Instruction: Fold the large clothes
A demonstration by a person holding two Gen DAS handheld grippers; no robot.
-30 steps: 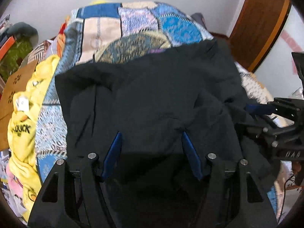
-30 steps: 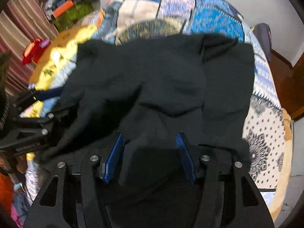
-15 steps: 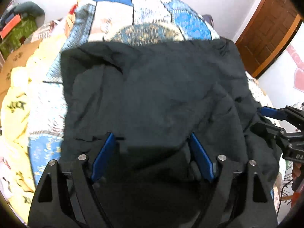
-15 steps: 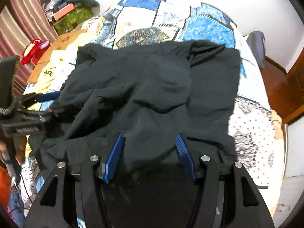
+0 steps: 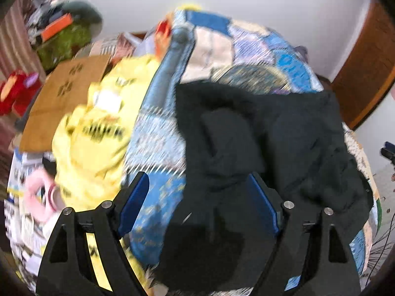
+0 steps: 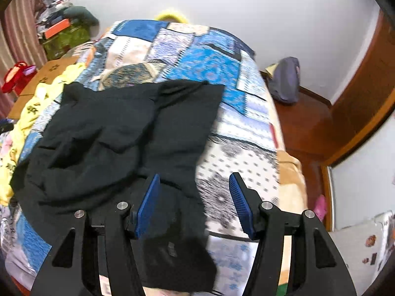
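Note:
A large black garment [image 5: 266, 148] lies rumpled on the patchwork bed quilt [image 5: 158, 135]; it also shows in the right wrist view [image 6: 128, 138]. My left gripper [image 5: 197, 199] is open and empty, above the garment's near left edge. My right gripper [image 6: 195, 202] is open and empty, above the garment's near right edge, with the quilt [image 6: 237, 133] between its fingers. The left wrist view is motion-blurred.
A yellow printed cloth [image 5: 98, 133] lies left of the garment, also seen in the right wrist view [image 6: 32, 103]. A cardboard box [image 5: 64, 101] and clutter stand at far left. A grey bag [image 6: 286, 81] sits on the wooden floor right of the bed.
Both grippers have drawn apart and back off the garment, the left swinging left and the right swinging right. The garment now lies let go on the quilt.

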